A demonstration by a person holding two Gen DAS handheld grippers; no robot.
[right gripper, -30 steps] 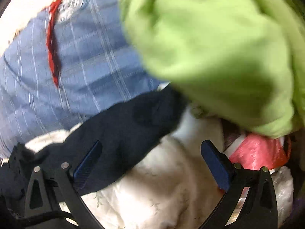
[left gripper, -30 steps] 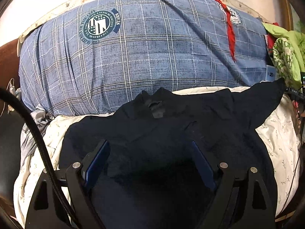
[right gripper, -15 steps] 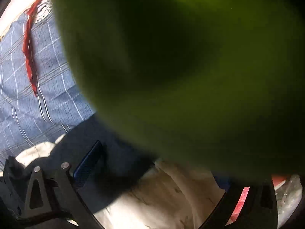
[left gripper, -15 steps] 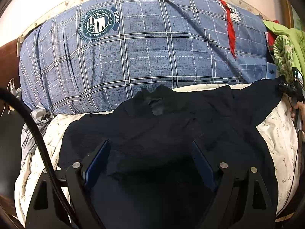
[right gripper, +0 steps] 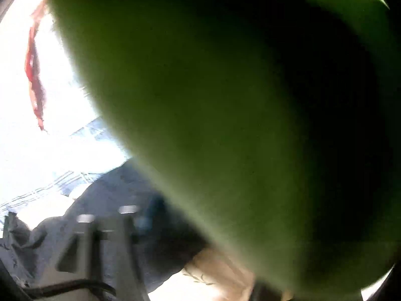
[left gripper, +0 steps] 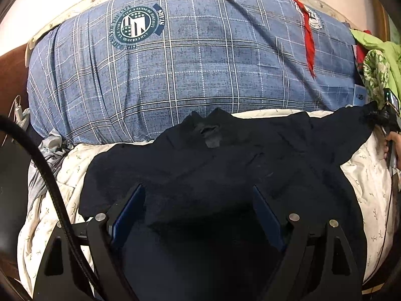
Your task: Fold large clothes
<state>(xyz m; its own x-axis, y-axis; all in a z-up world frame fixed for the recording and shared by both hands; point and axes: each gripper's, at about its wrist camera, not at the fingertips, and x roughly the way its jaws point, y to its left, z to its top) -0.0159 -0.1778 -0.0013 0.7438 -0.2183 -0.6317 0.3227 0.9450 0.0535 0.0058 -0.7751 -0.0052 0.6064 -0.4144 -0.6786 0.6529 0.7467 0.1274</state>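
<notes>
A dark navy garment [left gripper: 225, 165] lies spread on the bed, collar toward the pillow. My left gripper [left gripper: 198, 190] hangs open over its lower part, and its blue pads touch nothing. The garment's right sleeve [left gripper: 361, 123] stretches to the far right, where my right gripper [left gripper: 386, 118] sits at its tip. In the right wrist view a green cloth [right gripper: 238, 113] blocks most of the picture. Only one blurred finger [right gripper: 147, 215] shows there, above the dark sleeve [right gripper: 105, 200]. The right jaws are closing. The other finger is hidden, so contact with the sleeve is unclear.
A big blue plaid pillow [left gripper: 188, 75] with a red strip [left gripper: 309, 47] fills the back. Green clothes [left gripper: 378, 62] are piled at the right. A cream floral sheet [left gripper: 368, 175] covers the bed, with grey cloth [left gripper: 42, 165] at the left. A hand [left gripper: 391, 143] holds the right gripper.
The right gripper came in to the sleeve tip and its visible finger swung inward. Green cloth now covers most of the right wrist view. The left gripper stayed put.
</notes>
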